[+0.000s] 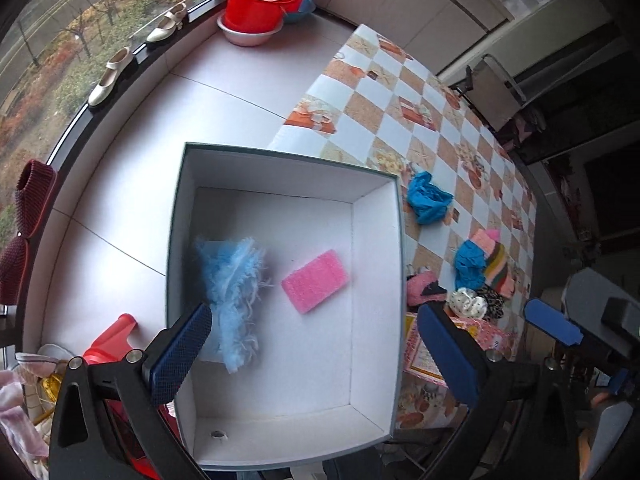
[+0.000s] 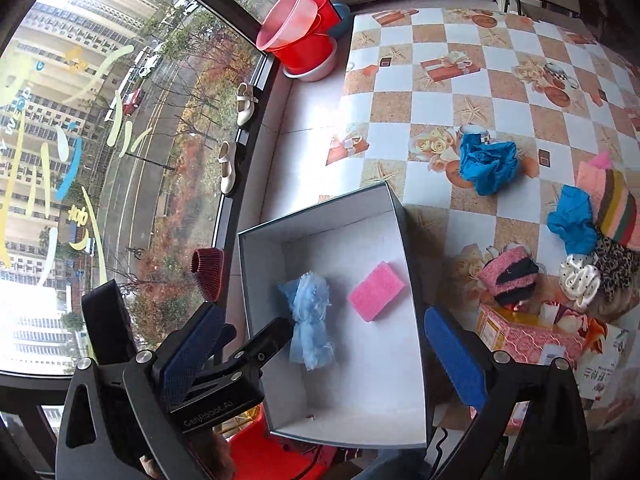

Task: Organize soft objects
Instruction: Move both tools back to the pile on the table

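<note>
Inside the white box (image 1: pixel 376 240): fluffy light-blue cloth (image 1: pixel 234 292) on the left, pink sponge (image 1: pixel 315 281) beside it, not touching. Above the box, left gripper (image 1: pixel 316 356) and right gripper (image 2: pixel 324 356), both jaws spread wide, nothing held. Off on the checkered tablecloth (image 2: pixel 500 80): two blue crumpled cloths (image 2: pixel 488 162), striped knit piece (image 2: pixel 616 208), polka-dot scrunchie (image 2: pixel 578 280).

In the box (image 1: pixel 376 240) below me lie 2 things: the fluffy cloth (image 1: pixel 234 292) left, the sponge (image 1: pixel 315 281) right, apart. Right of the box, on the counter (image 1: pixel 400 92), sit 2 crumpled cloths (image 1: pixel 428 197).
</note>
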`<state>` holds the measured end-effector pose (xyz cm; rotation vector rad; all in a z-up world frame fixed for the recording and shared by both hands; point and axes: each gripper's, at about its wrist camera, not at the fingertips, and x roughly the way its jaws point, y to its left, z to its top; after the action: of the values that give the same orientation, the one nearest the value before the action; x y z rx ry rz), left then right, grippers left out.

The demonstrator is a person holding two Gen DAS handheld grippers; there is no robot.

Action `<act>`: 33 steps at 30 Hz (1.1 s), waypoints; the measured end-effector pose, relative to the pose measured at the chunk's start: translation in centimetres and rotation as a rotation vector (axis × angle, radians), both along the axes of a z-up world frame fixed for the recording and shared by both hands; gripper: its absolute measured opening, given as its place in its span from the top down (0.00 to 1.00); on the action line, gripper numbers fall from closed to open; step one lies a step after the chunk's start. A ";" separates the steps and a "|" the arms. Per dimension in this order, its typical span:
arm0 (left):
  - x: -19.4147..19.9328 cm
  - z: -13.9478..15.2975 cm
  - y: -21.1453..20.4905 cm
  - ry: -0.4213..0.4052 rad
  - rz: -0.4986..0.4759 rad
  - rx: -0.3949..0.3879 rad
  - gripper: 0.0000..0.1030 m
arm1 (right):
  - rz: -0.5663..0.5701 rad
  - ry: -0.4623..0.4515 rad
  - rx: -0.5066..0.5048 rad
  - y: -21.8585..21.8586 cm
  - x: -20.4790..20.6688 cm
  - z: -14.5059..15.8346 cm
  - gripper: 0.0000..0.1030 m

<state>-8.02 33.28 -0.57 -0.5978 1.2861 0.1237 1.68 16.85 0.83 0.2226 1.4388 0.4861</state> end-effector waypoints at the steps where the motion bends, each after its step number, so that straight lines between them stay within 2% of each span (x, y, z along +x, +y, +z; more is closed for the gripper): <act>1: 0.4 0.5 -0.6 -0.008 -0.020 -0.007 0.00 | -0.012 0.000 0.007 -0.9 -0.3 0.7 0.01; 6: 2.8 2.5 -4.2 -0.022 -0.108 -0.011 0.00 | -0.084 -0.014 0.005 -6.3 -0.9 2.8 0.01; 9: 4.6 2.8 -6.5 -0.017 -0.149 -0.004 0.00 | -0.164 -0.024 -0.003 -11.1 -0.9 3.7 0.01; 14: 7.9 2.5 -9.9 0.010 -0.190 0.012 0.00 | -0.340 -0.014 -0.062 -20.1 0.1 3.1 0.01; 17: 10.2 2.1 -11.6 0.035 -0.200 0.022 0.00 | -0.429 0.035 -0.100 -25.0 1.1 1.0 0.01; 20: 12.8 1.0 -12.9 0.074 -0.194 0.043 0.00 | -0.472 0.083 -0.148 -28.4 1.9 -1.8 0.01; 25: 17.1 -2.1 -14.6 0.173 -0.156 0.027 0.00 | -0.479 0.176 -0.197 -31.7 2.9 -6.7 0.01; 28: 19.5 -4.5 -15.5 0.232 -0.126 0.031 0.00 | -0.429 0.212 -0.254 -32.7 3.5 -9.9 0.01; 30: 21.1 -6.2 -16.1 0.271 -0.109 0.034 0.00 | -0.402 0.227 -0.253 -33.0 3.5 -11.2 0.01; 33: 23.1 -8.6 -16.5 0.310 -0.085 0.070 0.00 | -0.412 0.246 -0.184 -33.4 3.9 -12.5 0.01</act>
<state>15.07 16.73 -9.20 -0.4752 1.5982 0.1959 5.53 -16.57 -11.66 0.4305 1.6140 -0.0118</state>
